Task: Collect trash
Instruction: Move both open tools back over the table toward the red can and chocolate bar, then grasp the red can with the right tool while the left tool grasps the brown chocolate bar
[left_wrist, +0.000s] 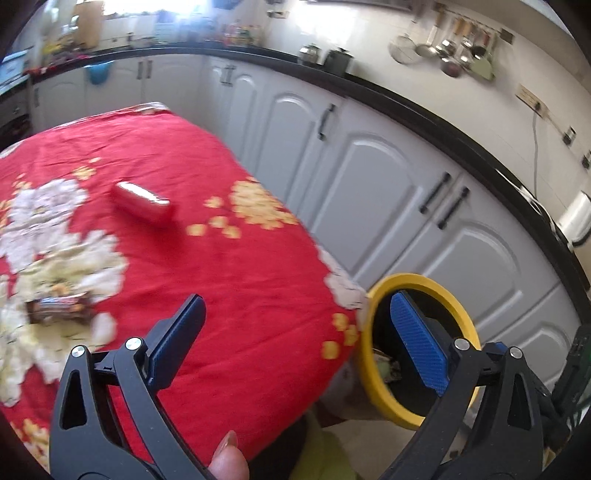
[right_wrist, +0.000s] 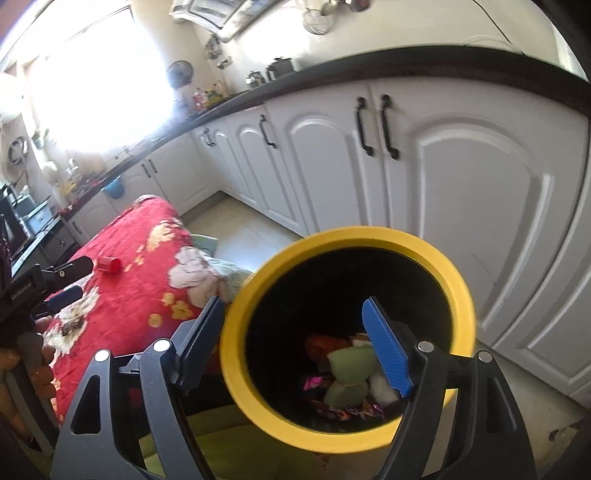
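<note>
A red cylinder-shaped container (left_wrist: 142, 201) (right_wrist: 110, 265) lies on its side on the red flowered tablecloth (left_wrist: 229, 266). A brown snack wrapper (left_wrist: 59, 308) lies on the cloth's white flower at the left. My left gripper (left_wrist: 297, 306) stands wide open over the table's right edge, with nothing between its fingers. A yellow-rimmed black bin (left_wrist: 371, 332) (right_wrist: 332, 236) stands beside the table. My right gripper (right_wrist: 293, 306) hangs open over its mouth and holds nothing. Inside the bin lie a crumpled green piece (right_wrist: 349, 363) and several wrappers. The left gripper (right_wrist: 70, 280) also shows in the right wrist view, over the table.
White cabinet doors (left_wrist: 369, 192) with black handles run under a black countertop (left_wrist: 424, 118) close behind the table and the bin. Pale floor tiles (right_wrist: 236, 229) lie between them. A yellow-green thing (right_wrist: 221, 443) lies low beside the bin. A thumb (left_wrist: 229, 461) grips the left handle.
</note>
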